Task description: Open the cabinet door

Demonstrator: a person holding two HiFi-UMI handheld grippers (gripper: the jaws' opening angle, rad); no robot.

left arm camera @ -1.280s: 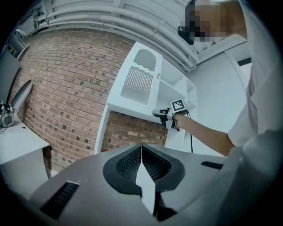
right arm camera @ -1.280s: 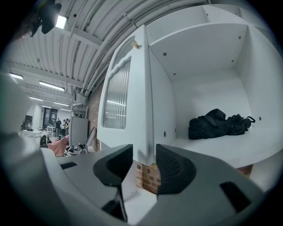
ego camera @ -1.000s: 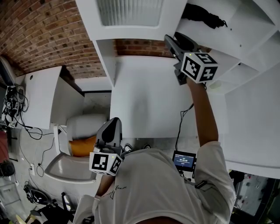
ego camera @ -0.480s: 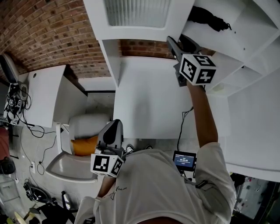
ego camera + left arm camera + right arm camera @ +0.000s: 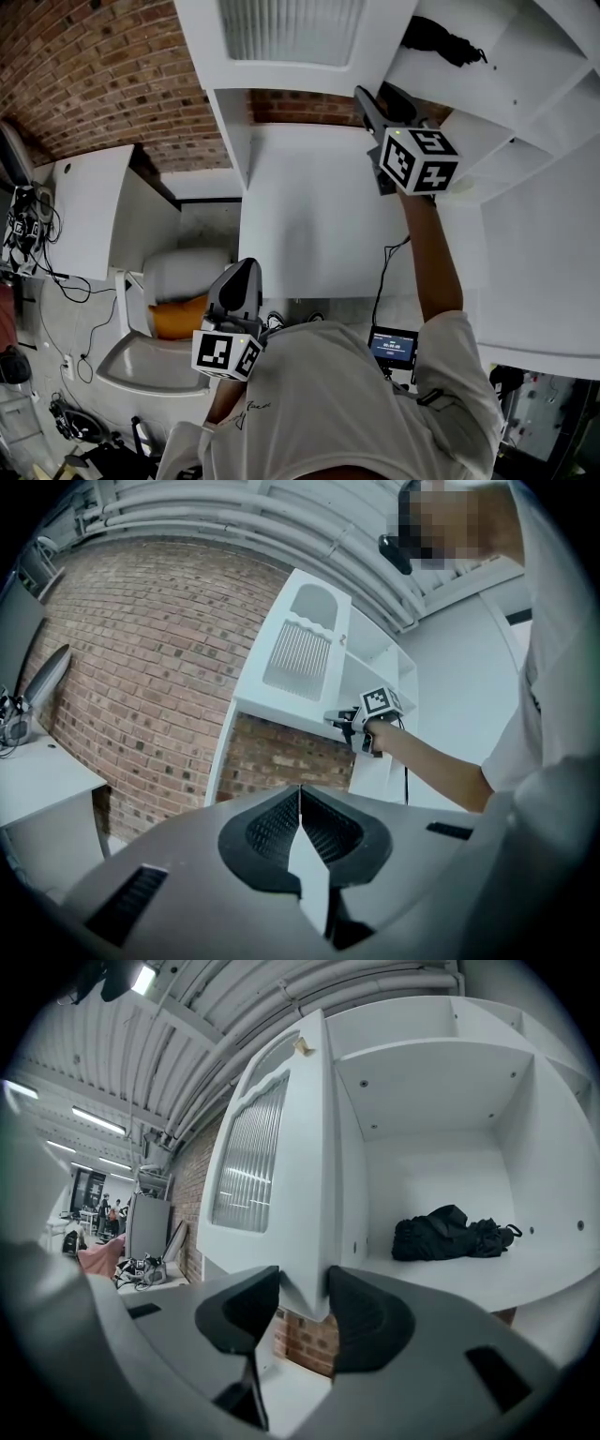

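Right gripper view shows the cabinet with its cabinet door swung out. The door's lower corner sits between the wide, closing jaws of my right gripper. I think so shallow a bite could slip off under pull. The left gripper has its jaws together, empty.

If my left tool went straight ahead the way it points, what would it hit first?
Most likely the brick wall below the cabinet; nothing nearer shows ahead, though depth is unclear.
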